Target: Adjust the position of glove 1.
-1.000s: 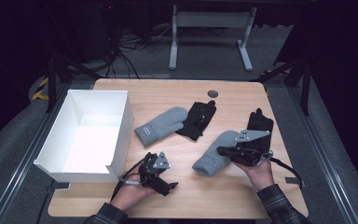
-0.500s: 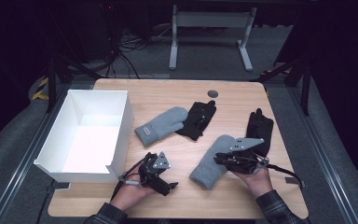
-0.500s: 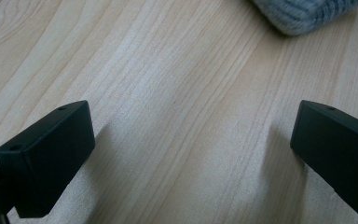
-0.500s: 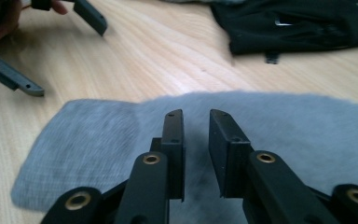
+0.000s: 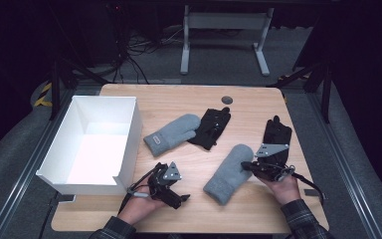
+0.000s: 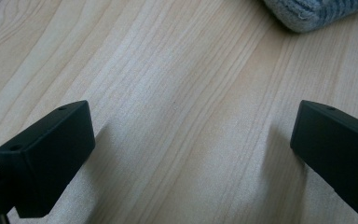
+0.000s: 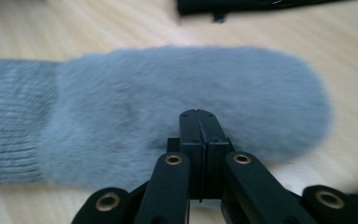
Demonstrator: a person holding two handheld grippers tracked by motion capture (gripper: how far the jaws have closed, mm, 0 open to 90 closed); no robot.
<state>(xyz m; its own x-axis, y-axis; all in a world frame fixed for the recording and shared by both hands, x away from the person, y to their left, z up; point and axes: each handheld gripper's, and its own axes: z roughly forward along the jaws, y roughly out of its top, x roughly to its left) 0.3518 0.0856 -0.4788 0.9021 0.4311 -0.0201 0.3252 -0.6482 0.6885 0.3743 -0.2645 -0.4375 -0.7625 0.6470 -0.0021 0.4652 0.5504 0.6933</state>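
The grey mitten [image 5: 231, 173] nearest the right gripper [image 5: 246, 166] was laid flat on the front half of the wooden table [image 5: 179, 99], right of centre, its ribbed cuff turned toward the table's front edge and its fleecy body angled up toward a black glove [image 5: 276, 138] lying just beside it. In the right gripper view the mitten [image 7: 182, 88] was seen as a soft, fuzzy grey shape with a knitted cuff at one end. The right gripper's jaws were found pressed fully together at the mitten's edge; whether a fold of fleece was pinched between them could not be told, since the tips were seen against the pile and no fabric was seen raised. The jaws had just been closing, so a pinch of the mitten's edge was judged to be the step in hand, probably so that it could be lifted.

The left gripper [image 5: 171, 191] was held low over bare wood near the front edge, its jaws set wide apart with nothing between them, and was judged to be waiting. A second grey mitten [image 5: 173, 133] was laid near the middle, touching another black glove [image 5: 210, 127]. An open white box [image 5: 129, 144] was set at the left, likely meant to receive the sorted pieces.
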